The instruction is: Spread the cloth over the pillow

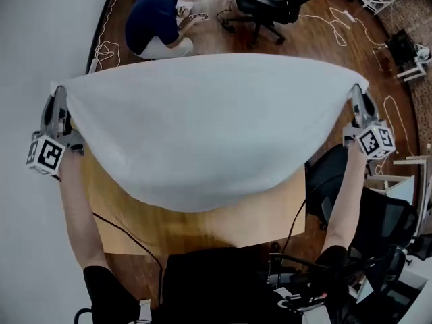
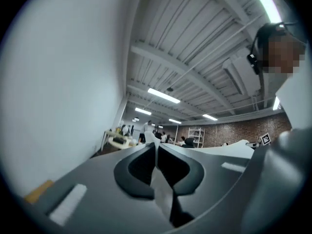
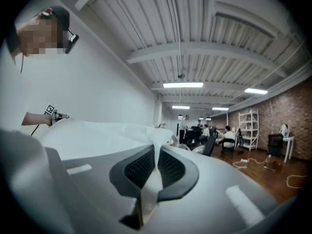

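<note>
White cloth (image 1: 202, 127), corners pinched between both jaws

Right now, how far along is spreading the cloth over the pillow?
Done: the left gripper and right gripper are each shut on a corner of the white fabric cloth. In hand: the cloth hangs stretched in the air above the light wooden table. Left: laying it down; no pillow shows, perhaps hidden beneath.
</note>
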